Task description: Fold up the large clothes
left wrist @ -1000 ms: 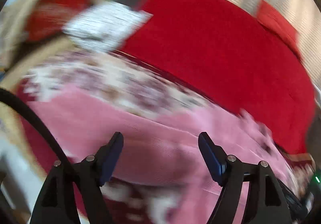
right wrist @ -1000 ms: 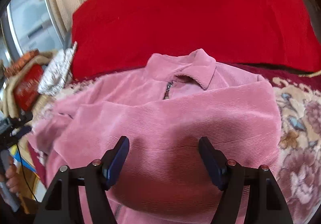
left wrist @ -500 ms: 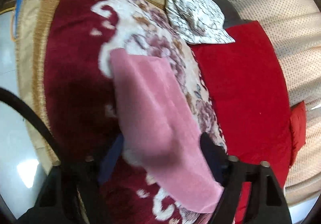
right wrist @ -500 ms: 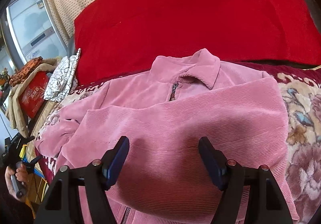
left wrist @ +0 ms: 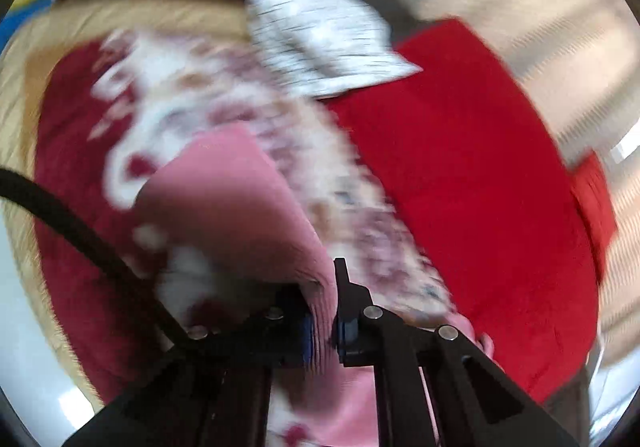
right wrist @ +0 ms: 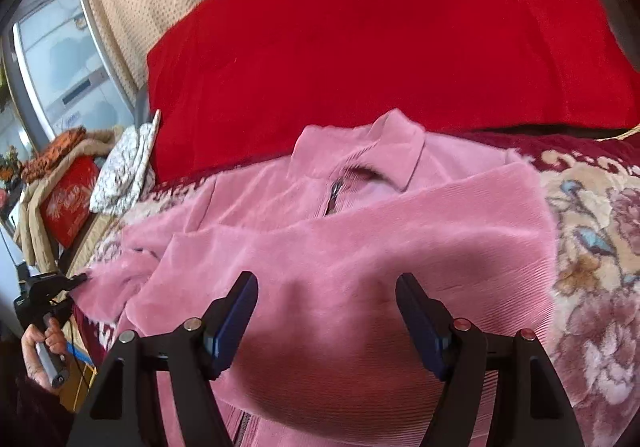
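A pink corduroy jacket (right wrist: 360, 247) with a collar and zip lies face up on a floral rug, its right sleeve folded across the chest. My right gripper (right wrist: 326, 311) is open and empty just above the jacket's lower half. My left gripper (left wrist: 322, 323) is shut on the end of the jacket's left sleeve (left wrist: 232, 207), which stretches out ahead of it over the rug. The left gripper also shows in the right wrist view (right wrist: 76, 281) at the far left, pinching the sleeve's edge.
The floral red and cream rug (right wrist: 592, 255) covers the surface. A big red cushion (right wrist: 380, 39) stands behind the jacket. A white patterned cloth (left wrist: 320, 43) lies at the rug's far corner. A red box (right wrist: 68, 203) and a cabinet sit to the left.
My left gripper has shut on the sleeve end and is moving fast, so its view is blurred. The right gripper has stayed open above the jacket, drifting slightly back.
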The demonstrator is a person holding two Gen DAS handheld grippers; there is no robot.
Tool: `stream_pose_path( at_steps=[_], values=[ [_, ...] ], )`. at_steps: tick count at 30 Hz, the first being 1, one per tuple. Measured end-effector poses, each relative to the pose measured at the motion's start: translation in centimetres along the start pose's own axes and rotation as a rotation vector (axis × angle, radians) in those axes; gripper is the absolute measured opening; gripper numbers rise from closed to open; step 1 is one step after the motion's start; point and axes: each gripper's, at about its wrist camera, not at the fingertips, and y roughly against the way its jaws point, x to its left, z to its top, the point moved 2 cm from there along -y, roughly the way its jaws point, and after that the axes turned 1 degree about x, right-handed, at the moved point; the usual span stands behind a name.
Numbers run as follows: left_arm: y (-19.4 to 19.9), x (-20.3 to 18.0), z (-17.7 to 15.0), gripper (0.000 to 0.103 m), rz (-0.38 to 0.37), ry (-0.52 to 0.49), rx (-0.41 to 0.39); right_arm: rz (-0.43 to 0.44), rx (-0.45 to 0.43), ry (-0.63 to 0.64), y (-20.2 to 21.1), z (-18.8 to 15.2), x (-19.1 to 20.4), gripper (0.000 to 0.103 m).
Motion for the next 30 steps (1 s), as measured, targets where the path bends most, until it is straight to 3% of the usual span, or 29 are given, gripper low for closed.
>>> stream_pose_path(
  at_steps=[4,7,9,11,12,13,14,15,18,20,22,24,27,30],
  values=[
    [1.8,-10.1,-3.0,0.008,-0.099,-0.288,-0.029,-0.012,-0.053,-0.045,1.3,0.7,-1.5,0.075],
    [2.8,-17.9,-8.1,0.008,-0.189,-0.53,-0.031,-0.033,-0.087,-0.084,2.4,1.1,-3.0,0.075],
    [2.9,-22.0,-12.2,0.009,-0.26,-0.656,0.007,-0.045,-0.103,-0.111,2.9,1.3,-3.9,0.075],
    [2.3,-25.8,-17.5,0.009,-0.372,-0.785,0.121,-0.056,-0.122,-0.146,3.4,1.5,-5.1,0.075],
    [2.0,-26.7,-19.2,0.018,-0.412,-0.822,0.175,-0.059,-0.129,-0.167,3.7,1.7,-5.7,0.075],
    [1.6,-27.7,-21.1,0.042,-0.448,-0.869,0.245,-0.059,-0.132,-0.183,3.8,1.8,-6.2,0.075],
    [1.4,-28.4,-23.0,0.055,-0.458,-0.923,0.303,-0.058,-0.136,-0.204,4.1,2.0,-6.7,0.075],
    [1.5,-28.7,-24.1,0.07,-0.453,-0.964,0.308,-0.055,-0.141,-0.218,4.2,2.2,-7.1,0.075],
    [2.7,-28.5,-23.5,0.073,-0.478,-0.998,0.233,-0.04,-0.156,-0.247,5.0,2.6,-7.9,0.075],
    [3.1,-27.1,-20.7,0.08,-0.494,-0.916,0.203,0.008,-0.148,-0.263,5.1,2.8,-8.1,0.08],
    [2.9,-25.1,-17.6,0.086,-0.429,-0.813,0.136,0.061,-0.124,-0.287,4.8,2.7,-8.0,0.081],
    [2.1,-23.0,-15.1,0.086,-0.284,-0.756,0.079,0.08,-0.067,-0.289,4.0,2.8,-7.6,0.081],
    [-0.2,-20.2,-13.2,0.086,-0.111,-0.706,0.104,0.046,-0.04,-0.294,3.2,2.9,-7.8,0.081],
    [-2.0,-18.4,-13.5,0.086,0.06,-0.755,0.096,0.03,0.022,-0.335,1.6,2.4,-8.4,0.081]
  ],
)
